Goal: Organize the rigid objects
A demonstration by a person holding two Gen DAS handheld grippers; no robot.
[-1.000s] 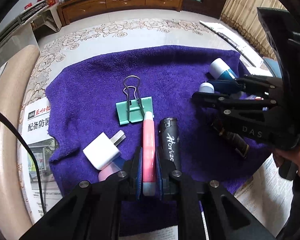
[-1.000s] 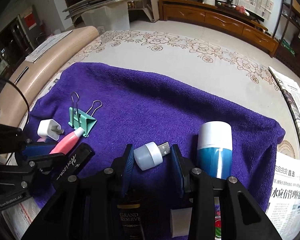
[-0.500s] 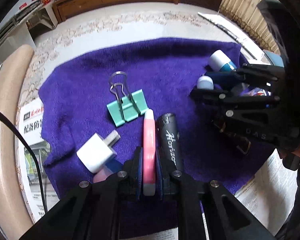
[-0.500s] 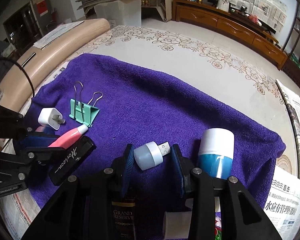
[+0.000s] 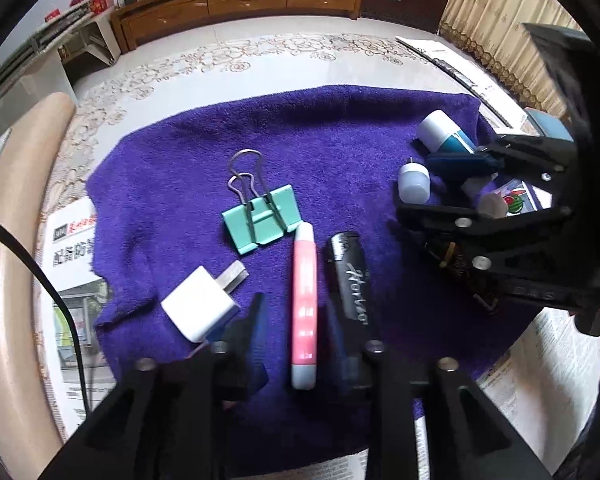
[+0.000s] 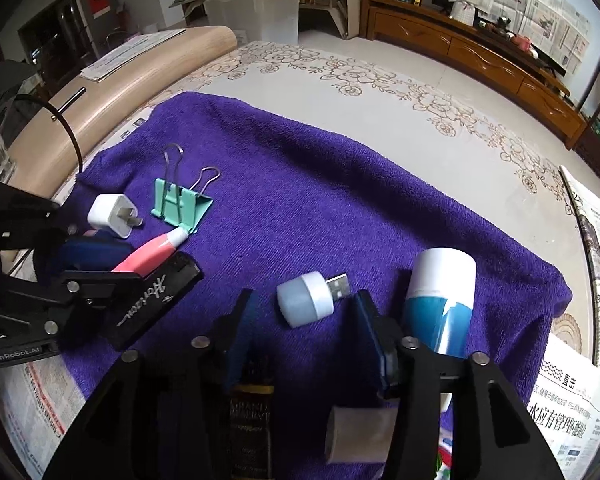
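Note:
On the purple towel (image 5: pixel 340 152) lie a pink pen-shaped tube (image 5: pixel 304 312), a black Horizon lighter (image 5: pixel 350 280), a green binder clip (image 5: pixel 262 220) and a white charger plug (image 5: pixel 198 308). My left gripper (image 5: pixel 294 320) is open, its jaws either side of the pink tube, which rests on the towel. My right gripper (image 6: pixel 304 312) is open around a small white USB light (image 6: pixel 310 298) lying on the towel. A blue and white bottle (image 6: pixel 440 300) lies just right of it. The pink tube (image 6: pixel 156 246) also shows in the right wrist view.
A dark Grand Reserve stick (image 6: pixel 250 412) and a white block (image 6: pixel 360 434) lie under my right gripper. Newspapers (image 6: pixel 568 420) edge the towel. A beige rounded table edge (image 6: pixel 112 92) is at the left. A wooden cabinet (image 5: pixel 240 4) stands far back.
Both grippers have opened. The left one let go of the pink tube and the right one let go of the USB light; both objects now lie on the towel.

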